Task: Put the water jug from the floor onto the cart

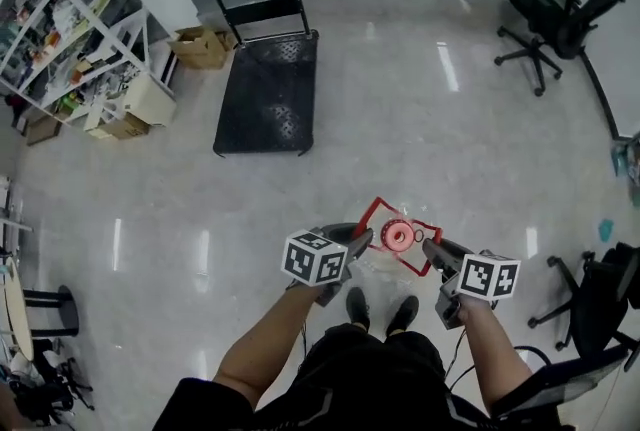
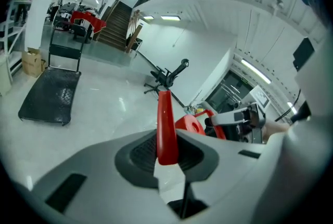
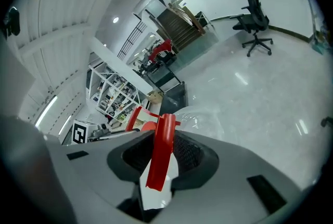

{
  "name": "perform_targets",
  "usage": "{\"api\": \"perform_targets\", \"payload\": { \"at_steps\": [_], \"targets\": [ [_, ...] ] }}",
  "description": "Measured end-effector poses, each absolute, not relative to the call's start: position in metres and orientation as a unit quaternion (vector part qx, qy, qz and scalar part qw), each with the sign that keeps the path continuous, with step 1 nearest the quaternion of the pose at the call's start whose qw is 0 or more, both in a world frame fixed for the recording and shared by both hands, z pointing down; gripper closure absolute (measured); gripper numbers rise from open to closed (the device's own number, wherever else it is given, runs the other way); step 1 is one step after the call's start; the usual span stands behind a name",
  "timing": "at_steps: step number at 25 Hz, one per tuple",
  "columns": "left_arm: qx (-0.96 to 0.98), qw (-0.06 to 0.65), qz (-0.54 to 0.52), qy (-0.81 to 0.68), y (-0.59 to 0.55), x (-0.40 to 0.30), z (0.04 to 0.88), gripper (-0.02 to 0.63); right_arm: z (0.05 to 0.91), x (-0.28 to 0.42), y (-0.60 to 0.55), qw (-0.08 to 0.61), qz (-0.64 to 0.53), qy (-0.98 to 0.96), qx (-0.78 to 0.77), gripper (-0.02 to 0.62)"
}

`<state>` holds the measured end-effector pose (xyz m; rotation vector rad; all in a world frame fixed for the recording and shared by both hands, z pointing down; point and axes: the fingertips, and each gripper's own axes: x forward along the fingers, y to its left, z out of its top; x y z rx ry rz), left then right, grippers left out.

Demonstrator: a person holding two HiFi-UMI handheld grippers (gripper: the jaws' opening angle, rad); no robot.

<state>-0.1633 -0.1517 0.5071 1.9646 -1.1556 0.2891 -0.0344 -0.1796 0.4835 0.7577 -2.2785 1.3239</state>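
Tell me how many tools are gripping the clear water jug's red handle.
2. The left tool is shut on the left side of the red plastic handle frame; the right tool is shut on its right side.

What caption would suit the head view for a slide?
The left gripper and right gripper hold the water jug by its red handle, the cart ahead.

Glossy floor (image 1: pixel 420 119), shelving (image 1: pixel 70 29), office chair (image 1: pixel 560 19)

A workplace hall: stocked shelving (image 1: pixel 75 29), cardboard boxes (image 1: pixel 200 47), office chairs (image 1: pixel 555 19), polished floor (image 1: pixel 400 119).
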Motion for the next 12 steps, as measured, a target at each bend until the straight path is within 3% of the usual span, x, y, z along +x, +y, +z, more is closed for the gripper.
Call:
{"api": "perform_targets", "payload": {
  "at_steps": [12],
  "targets": [
    [0.766,0.382,0.053,-0.514,-0.186,-0.293,0.448,0.545,0.430,-0.176,-0.238,0.200,0.436,-0.852,0.209,0.488]
  ]
}}
